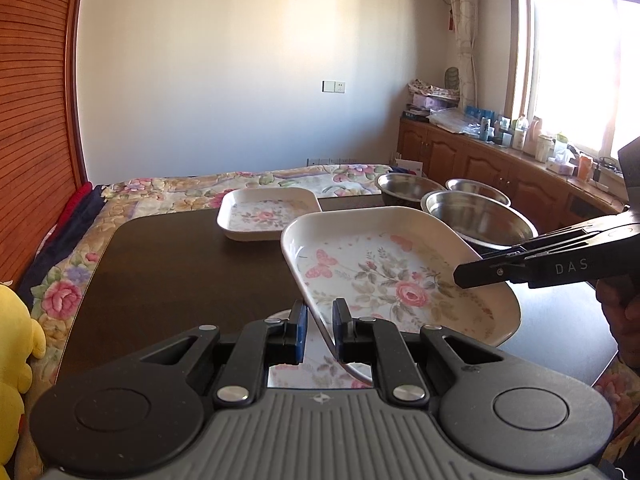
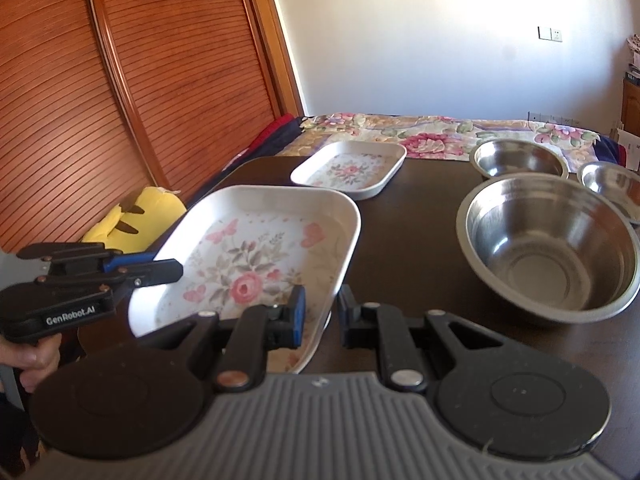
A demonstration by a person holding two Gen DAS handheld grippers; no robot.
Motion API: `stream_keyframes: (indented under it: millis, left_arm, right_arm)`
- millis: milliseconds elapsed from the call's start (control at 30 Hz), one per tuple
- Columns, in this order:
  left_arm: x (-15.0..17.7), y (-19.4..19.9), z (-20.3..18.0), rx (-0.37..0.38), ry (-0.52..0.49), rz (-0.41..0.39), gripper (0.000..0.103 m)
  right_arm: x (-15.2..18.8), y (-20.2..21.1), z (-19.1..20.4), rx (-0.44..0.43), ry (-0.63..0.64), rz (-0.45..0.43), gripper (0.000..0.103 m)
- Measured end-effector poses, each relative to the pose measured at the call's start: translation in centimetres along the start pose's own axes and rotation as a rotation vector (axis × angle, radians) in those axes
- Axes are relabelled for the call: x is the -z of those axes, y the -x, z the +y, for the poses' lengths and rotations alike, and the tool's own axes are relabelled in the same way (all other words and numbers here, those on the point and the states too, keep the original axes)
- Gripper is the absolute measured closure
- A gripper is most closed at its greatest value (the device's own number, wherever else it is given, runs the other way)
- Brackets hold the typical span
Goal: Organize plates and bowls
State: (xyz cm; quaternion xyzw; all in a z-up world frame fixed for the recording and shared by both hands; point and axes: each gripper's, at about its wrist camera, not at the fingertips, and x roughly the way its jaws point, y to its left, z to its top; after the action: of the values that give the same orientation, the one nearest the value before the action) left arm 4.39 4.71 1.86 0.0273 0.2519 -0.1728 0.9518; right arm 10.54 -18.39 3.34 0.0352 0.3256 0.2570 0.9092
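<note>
Holding the near floral plate (image 1: 384, 276) tilted above the worktop (image 1: 180, 264) | left claw (image 1: 320, 332) straddles its rim, right claw (image 2: 320, 312) likewise, neither visibly pinching | risk: I judge it could slip, striking the steel bowl (image 2: 548, 244) beside it.

Small bowl (image 2: 616, 186) cut off at right edge. Yellow toy (image 1: 14, 364) cut off at left edge. Bottles (image 1: 520, 132) by window too small to tell.
</note>
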Motion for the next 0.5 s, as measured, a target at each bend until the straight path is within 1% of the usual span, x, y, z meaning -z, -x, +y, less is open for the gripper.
stream_keyframes:
  millis: [233,500]
  left_arm:
    - [1.1,0.3,0.1,-0.001,0.022,0.007,0.088]
    - [2.1,0.2,0.5,-0.017,0.031,0.025,0.088]
  right_arm:
    - [0.8,0.2,0.1,-0.015,-0.003,0.001,0.084]
    - [0.9,-0.1,0.2,-0.027,-0.006,0.017,0.084]
